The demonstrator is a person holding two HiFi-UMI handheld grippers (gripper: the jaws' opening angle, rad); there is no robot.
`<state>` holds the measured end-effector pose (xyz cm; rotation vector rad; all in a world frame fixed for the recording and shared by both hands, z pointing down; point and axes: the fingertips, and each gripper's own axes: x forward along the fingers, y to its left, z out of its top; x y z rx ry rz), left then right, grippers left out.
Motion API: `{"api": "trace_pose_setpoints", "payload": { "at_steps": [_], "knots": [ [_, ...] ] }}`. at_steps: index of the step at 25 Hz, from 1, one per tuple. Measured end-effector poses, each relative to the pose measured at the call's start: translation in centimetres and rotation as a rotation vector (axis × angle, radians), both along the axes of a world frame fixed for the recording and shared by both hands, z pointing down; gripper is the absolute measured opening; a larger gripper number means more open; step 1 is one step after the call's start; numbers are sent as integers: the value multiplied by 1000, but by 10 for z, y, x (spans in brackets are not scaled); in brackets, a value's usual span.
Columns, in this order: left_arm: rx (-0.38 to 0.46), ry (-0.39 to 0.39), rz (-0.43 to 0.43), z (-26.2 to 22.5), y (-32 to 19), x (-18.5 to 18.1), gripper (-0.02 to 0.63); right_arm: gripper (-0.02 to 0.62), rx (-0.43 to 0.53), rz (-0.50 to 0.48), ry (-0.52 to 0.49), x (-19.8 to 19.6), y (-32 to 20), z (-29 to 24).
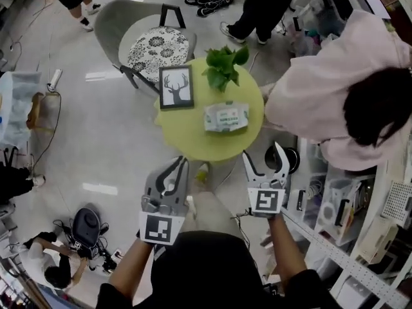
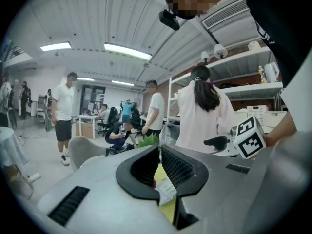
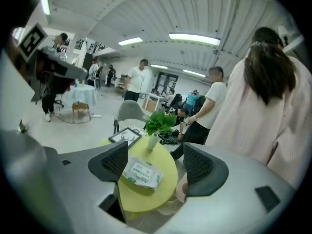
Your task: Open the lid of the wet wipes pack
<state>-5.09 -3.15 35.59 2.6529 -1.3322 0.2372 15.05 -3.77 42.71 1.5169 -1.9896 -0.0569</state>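
Far off on the left stands a grey chair [image 1: 138, 28] with a patterned cushion, and just right of it is the round yellow-green table [image 1: 193, 137]. On the table's left far part stands a framed deer picture [image 1: 176, 87]. My left tongs [image 1: 183, 162] hang off the table's near edge, on its left side, touching nothing. In the left gripper view their jaws are almost together, with only a thin slit between the pads. Nothing sits in that slit, and through it I see a strip of table and a corner of the pack, which lies farther off. Farther right, at the table's far edge, is a small leafy plant [image 1: 225, 63] in a pale pot. Just near of the plant, on the table's right half, lies the wet wipes pack [image 1: 226, 116], flat with its label up. It is apart from the picture and clear of both tongs, and its lid is too small for me to judge. My right tongs [image 1: 262, 152] are held off the near right edge of the table, jaws spread wide and empty. In the right gripper view the pack [image 3: 141, 173] shows in the gap between them, but lying farther off on the table. At the far right a person in a pale pink top [image 1: 335, 89] stands close beside the table
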Motion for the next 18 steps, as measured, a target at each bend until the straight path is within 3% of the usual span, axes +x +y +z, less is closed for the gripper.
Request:
{"api": "trace_pose_setpoints", "payload": {
  "at_steps": [5,13,18],
  "knots": [
    [-12,20,-9,62,-28,-4,37,345,-35,-20,188,-2,-26,73],
    [-93,-33,85,170,-55,6,37,305,-119,-51,342,-6,-63,175],
    [-107,-9,56,200,-83,11,37,265,-156,-81,404,-10,-83,222]
  ]
}}
